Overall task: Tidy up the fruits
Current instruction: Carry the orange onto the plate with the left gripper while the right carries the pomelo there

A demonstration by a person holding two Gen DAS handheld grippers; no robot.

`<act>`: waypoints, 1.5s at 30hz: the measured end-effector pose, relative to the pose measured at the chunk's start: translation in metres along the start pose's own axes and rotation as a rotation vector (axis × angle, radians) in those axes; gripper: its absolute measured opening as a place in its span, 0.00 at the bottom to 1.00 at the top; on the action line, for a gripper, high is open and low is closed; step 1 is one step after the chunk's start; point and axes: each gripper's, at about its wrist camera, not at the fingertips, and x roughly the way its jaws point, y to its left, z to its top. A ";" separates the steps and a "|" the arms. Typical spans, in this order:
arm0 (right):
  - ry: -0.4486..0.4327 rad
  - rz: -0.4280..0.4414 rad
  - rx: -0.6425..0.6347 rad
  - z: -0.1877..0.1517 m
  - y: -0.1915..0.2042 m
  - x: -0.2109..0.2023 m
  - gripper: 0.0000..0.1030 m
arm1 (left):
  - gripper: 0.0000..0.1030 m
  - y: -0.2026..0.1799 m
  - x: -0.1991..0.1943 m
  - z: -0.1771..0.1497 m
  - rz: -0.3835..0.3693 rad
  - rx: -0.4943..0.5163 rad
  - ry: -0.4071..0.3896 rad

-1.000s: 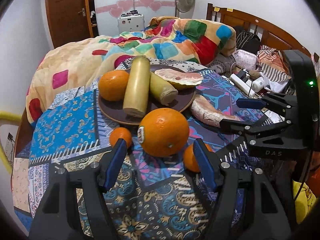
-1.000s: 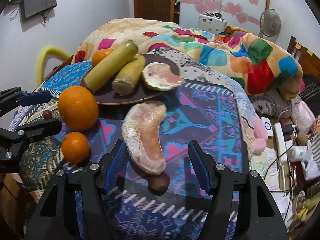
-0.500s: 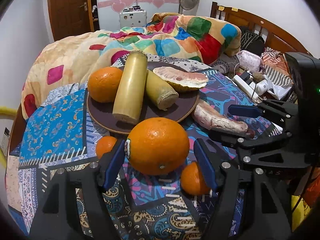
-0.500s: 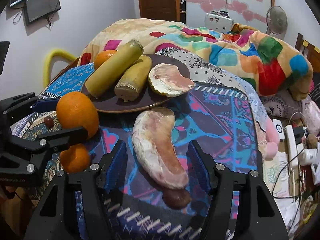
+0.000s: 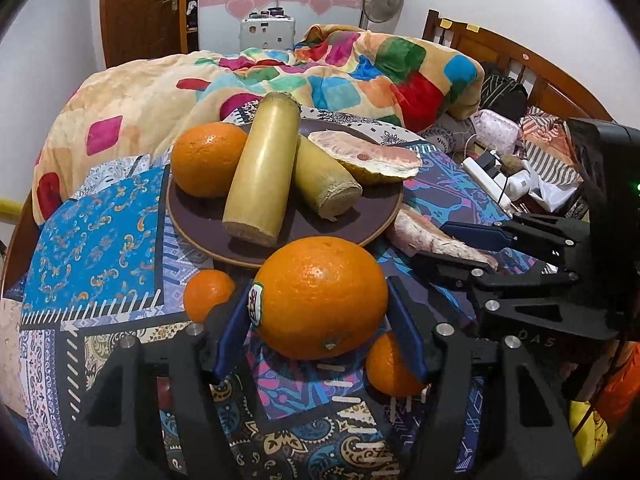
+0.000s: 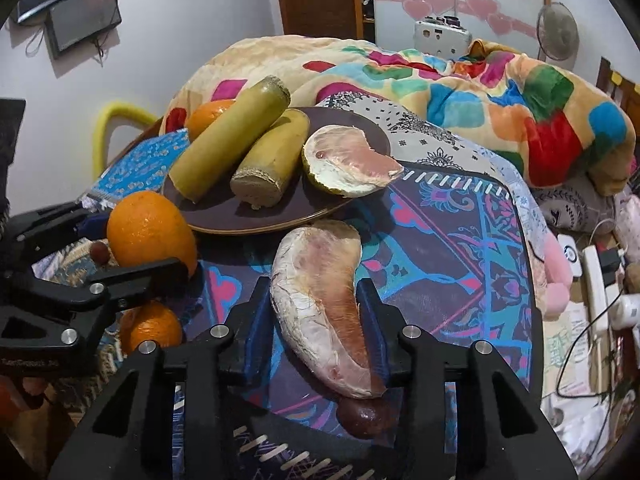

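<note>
A dark brown plate [image 5: 192,216] [image 6: 216,220] holds an orange [image 5: 208,158], two yellow-green cane pieces [image 5: 262,168] and a pomelo wedge [image 5: 368,158]. My left gripper [image 5: 316,320] is shut on a big stickered orange [image 5: 322,298] in front of the plate. My right gripper [image 6: 316,320] is shut on a peeled pink pomelo segment [image 6: 320,300] lying right of the plate. Two small tangerines [image 5: 208,294] [image 5: 390,368] lie beside the big orange.
A small dark brown fruit [image 6: 366,416] lies under the pomelo segment's near end. A tiny reddish fruit [image 6: 99,251] sits by the left gripper. A colourful blanket [image 5: 340,80] is piled behind the plate. Power strip and cables [image 6: 596,280] lie to the right.
Both grippers moved forward and closed: the left pads now clamp the big orange, the right pads now clamp the pomelo segment. The fruit on the plate has not moved.
</note>
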 end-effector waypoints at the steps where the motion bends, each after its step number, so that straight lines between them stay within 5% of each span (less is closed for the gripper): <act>1: -0.005 0.002 0.002 -0.001 0.001 -0.003 0.37 | 0.62 0.000 -0.001 0.000 -0.003 0.000 0.001; 21: -0.147 -0.008 0.000 0.023 0.017 -0.048 0.36 | 0.62 0.038 -0.073 0.024 0.069 -0.049 -0.138; 45: -0.157 -0.051 -0.022 0.074 0.012 0.006 0.36 | 0.62 0.070 0.011 0.052 0.106 -0.073 -0.052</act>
